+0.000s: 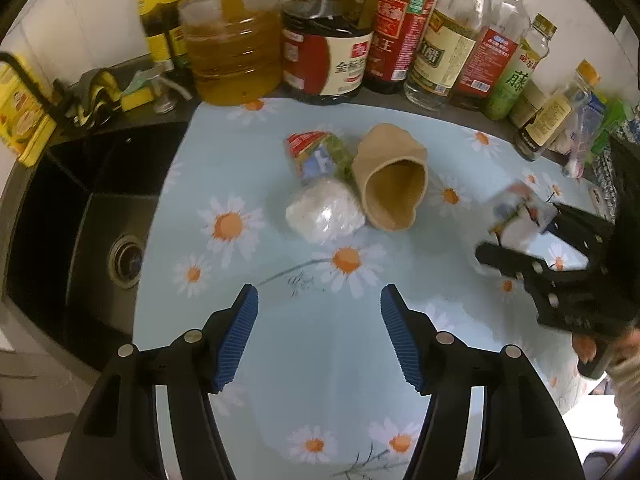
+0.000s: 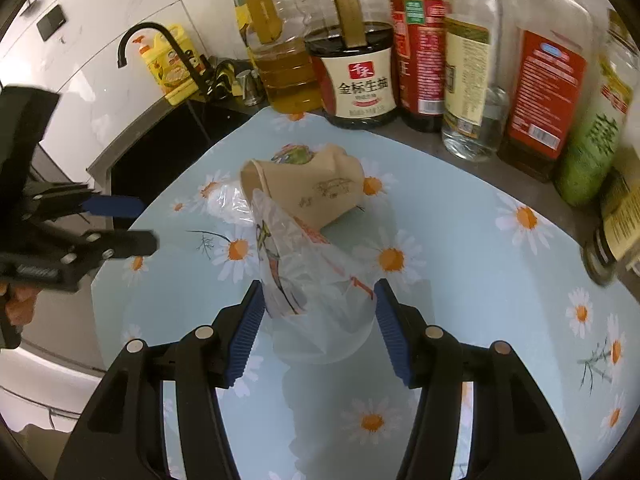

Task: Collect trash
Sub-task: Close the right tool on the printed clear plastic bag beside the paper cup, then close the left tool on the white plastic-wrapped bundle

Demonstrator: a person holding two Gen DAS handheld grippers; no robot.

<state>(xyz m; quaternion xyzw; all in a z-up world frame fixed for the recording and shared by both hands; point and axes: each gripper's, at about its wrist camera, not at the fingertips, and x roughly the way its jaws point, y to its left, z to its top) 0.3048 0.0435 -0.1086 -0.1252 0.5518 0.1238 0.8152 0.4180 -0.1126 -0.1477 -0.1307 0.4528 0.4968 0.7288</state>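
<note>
A crushed brown paper cup [image 1: 390, 178] lies on its side on the daisy-print mat [image 1: 320, 340]. A white crumpled plastic wad [image 1: 324, 210] and a colourful wrapper [image 1: 316, 152] lie just left of it. My left gripper [image 1: 318, 334] is open and empty, short of these. My right gripper [image 2: 320, 328] is open, with a clear printed plastic bag [image 2: 308, 280] standing between its fingers; the pads sit at the bag's sides. The cup [image 2: 308, 192] lies beyond the bag. In the left wrist view the right gripper [image 1: 520, 236] straddles the bag [image 1: 520, 216] at the right.
A row of oil and sauce bottles [image 1: 332, 40] lines the back of the counter. A black sink [image 1: 80, 220] lies left of the mat, with a black tap [image 2: 160, 48], yellow dish soap [image 2: 172, 64] and sponges [image 1: 136, 96] behind it.
</note>
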